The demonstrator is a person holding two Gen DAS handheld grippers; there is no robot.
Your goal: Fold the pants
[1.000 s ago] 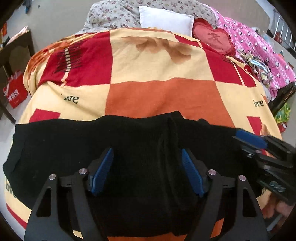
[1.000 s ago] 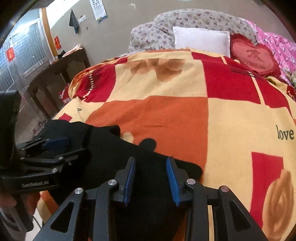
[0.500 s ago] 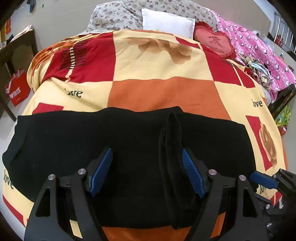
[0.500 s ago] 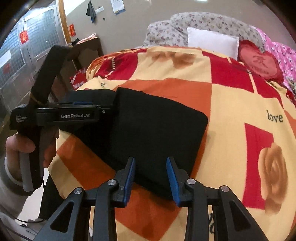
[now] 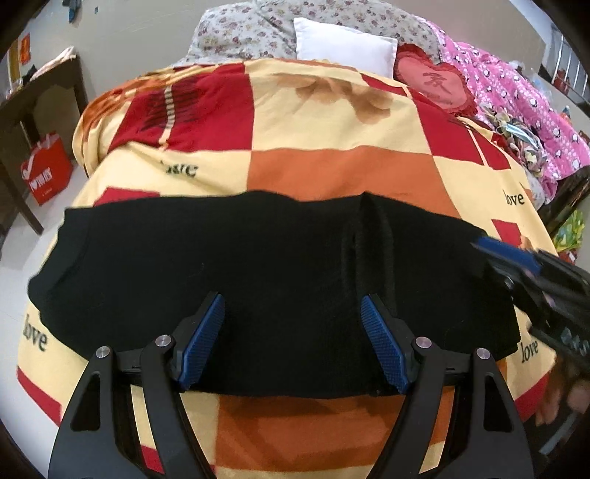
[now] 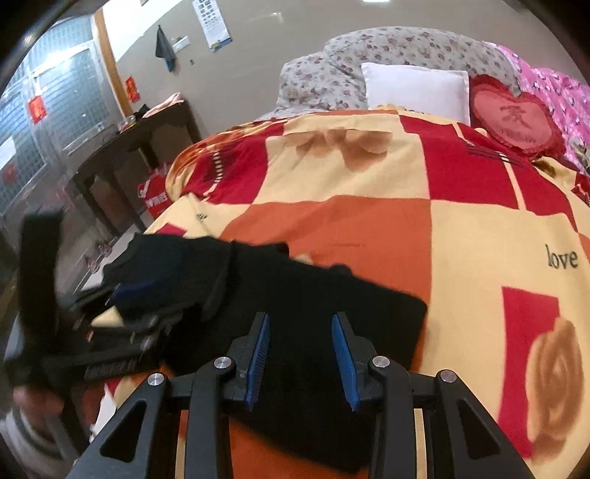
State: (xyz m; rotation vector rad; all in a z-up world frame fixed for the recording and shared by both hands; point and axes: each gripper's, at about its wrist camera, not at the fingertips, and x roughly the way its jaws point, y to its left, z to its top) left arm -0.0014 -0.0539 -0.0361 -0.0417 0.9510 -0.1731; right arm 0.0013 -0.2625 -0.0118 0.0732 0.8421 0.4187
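The black pants are laid flat across the near end of the bed, on a checked blanket of red, orange and cream squares printed with the word "love". In the left wrist view the garment is stretched from the left edge of the bed to the right, with a raised fold or ridge running front to back right of its middle. The left gripper is held over the near edge of the pants with its jaws spread wide; the blue pads are seen apart from the cloth between them, and nothing is gripped. The right gripper is held above the right part of the pants with its jaws set at a narrow gap, empty, the black cloth lying below them. In the right wrist view the left gripper is blurred at the left edge, against the bunched left part of the garment, and a hand with a striped cuff is seen on its handle. At the head of the bed a white pillow, a red heart-shaped cushion and a flowered quilt are placed, with a pink spotted cover to the right. A dark table and a red bag are seen beside the bed on the left.
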